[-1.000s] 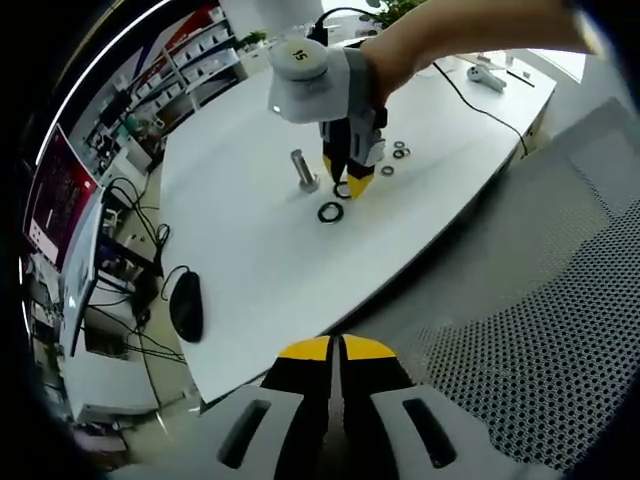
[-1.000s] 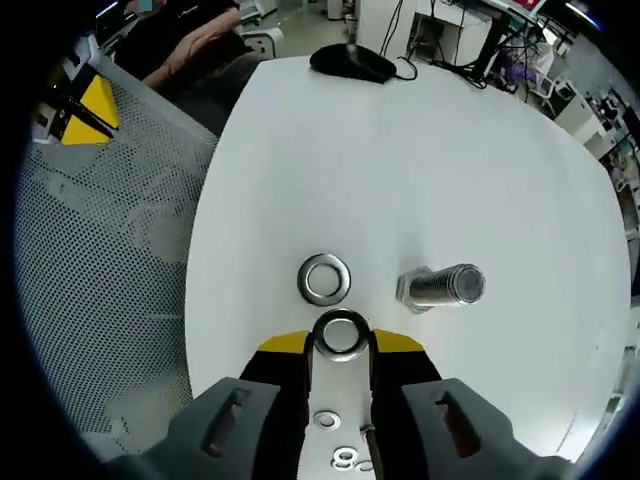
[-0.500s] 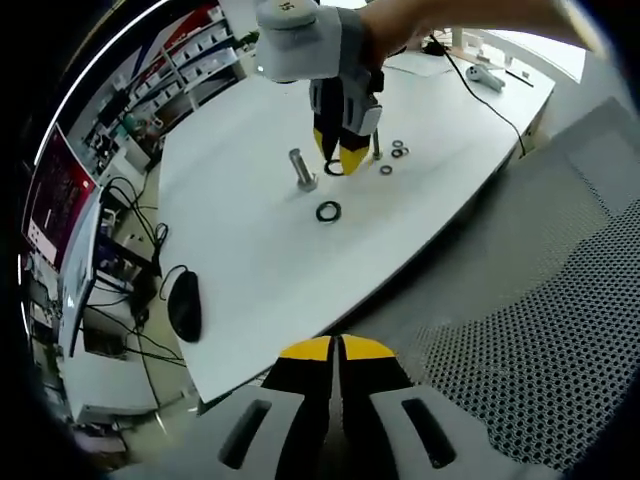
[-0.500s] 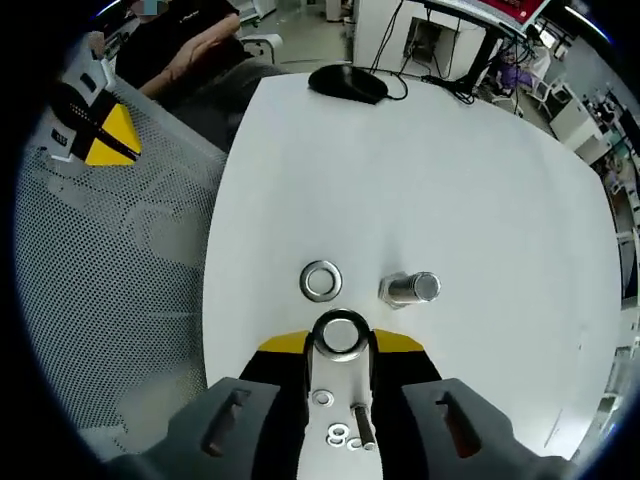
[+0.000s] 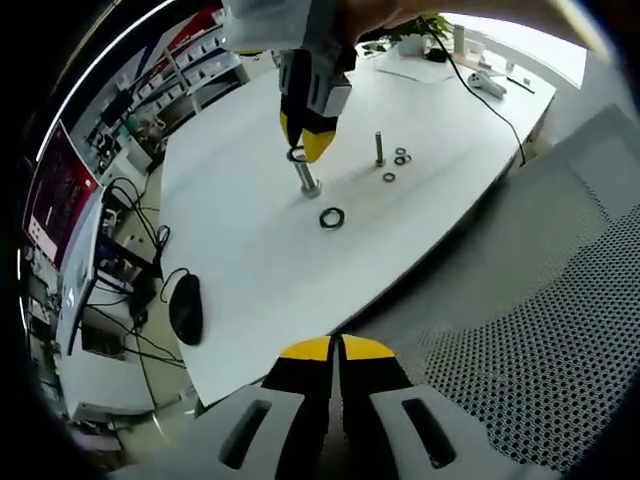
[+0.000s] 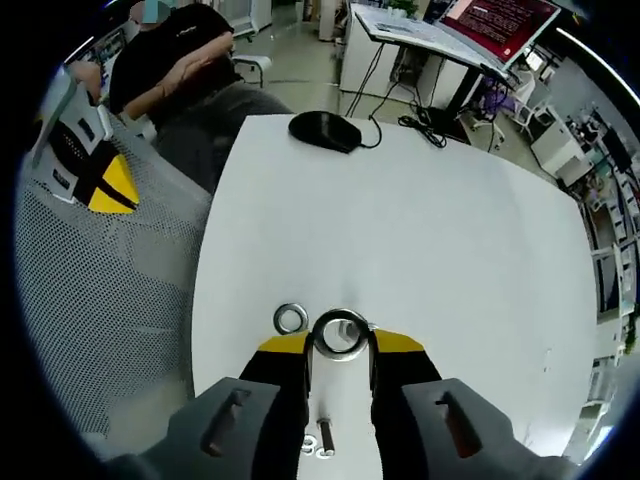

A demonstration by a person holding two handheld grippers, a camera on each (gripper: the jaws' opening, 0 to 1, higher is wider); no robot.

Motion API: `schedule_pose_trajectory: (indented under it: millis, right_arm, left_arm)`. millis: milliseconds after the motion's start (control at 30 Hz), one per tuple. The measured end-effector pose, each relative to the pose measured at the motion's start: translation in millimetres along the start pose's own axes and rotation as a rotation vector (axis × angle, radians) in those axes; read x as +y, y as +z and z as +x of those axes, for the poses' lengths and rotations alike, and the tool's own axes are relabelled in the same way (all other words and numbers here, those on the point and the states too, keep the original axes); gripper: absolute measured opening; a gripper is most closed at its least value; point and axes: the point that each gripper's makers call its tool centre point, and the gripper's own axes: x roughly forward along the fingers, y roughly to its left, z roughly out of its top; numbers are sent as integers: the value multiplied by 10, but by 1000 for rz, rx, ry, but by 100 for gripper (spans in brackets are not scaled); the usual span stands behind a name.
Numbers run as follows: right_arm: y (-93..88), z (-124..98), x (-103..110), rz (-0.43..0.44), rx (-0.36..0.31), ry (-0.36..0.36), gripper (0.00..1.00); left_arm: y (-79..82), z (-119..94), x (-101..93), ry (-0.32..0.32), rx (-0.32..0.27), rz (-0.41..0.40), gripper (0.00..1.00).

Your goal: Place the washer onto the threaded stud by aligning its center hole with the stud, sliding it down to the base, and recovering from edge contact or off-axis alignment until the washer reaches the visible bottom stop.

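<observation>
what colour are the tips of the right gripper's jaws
Yellow, on black jaws; the right gripper shows it best in the right gripper view.

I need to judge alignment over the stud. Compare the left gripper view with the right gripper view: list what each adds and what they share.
Left gripper view: the threaded stud standing just under the held washer, seen from the side. Right gripper view: a seated person beyond the table edge. Both: held washer, right gripper, loose washer, mouse, white table.
</observation>
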Motion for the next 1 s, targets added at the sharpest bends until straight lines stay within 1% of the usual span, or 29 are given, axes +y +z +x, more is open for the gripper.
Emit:
schedule_pose_trajectory:
  millis: [167, 233, 267, 333, 367, 533, 600, 667, 733, 800, 867, 933, 1000]
  right_arm:
    - [-83, 77, -85, -22, 48, -40, 23]
    - [-101, 99, -120, -25, 59, -45, 23]
    - [-109, 108, -130, -26, 65, -44, 23]
    - [-68, 139, -169, -31, 79, -31, 23]
    - [-98, 118, -135, -29, 82, -30, 23]
    - [-102, 178, -137, -24, 104, -17, 23]
    - [-101, 271, -158, -38, 121, -12, 23]
    - [-140, 256, -176, -52, 136, -22, 23]
    - [-150, 314, -176, -48, 142, -6, 23]
    - [-178, 340, -177, -51, 149, -2, 23]
    - [-213, 386, -156, -47, 162, 12, 23]
    - [-244, 499, -158, -39, 166, 24, 23]
    - [-269, 541, -126, -28, 172, 32, 23]
  left_arm:
    - [13, 9, 42, 3, -9, 4, 0]
    - [17, 8, 47, 5, -13, -1, 0]
    - [19, 7, 49, 7, -14, -5, 0]
    - [29, 7, 48, 7, -19, 0, 0]
    - [32, 10, 48, 6, -20, 0, 0]
    - [22, 11, 44, 4, -15, -5, 0]
    - [30, 9, 48, 6, -19, -8, 0]
    - [33, 10, 50, 7, -21, -10, 0]
    - [33, 15, 56, 5, -22, -14, 0]
    - [8, 30, 53, -2, -6, -16, 0]
    - [-4, 32, 53, -4, -1, -19, 0]
    - [0, 26, 58, -1, -5, -23, 0]
    - [7, 23, 67, 5, -9, -24, 0]
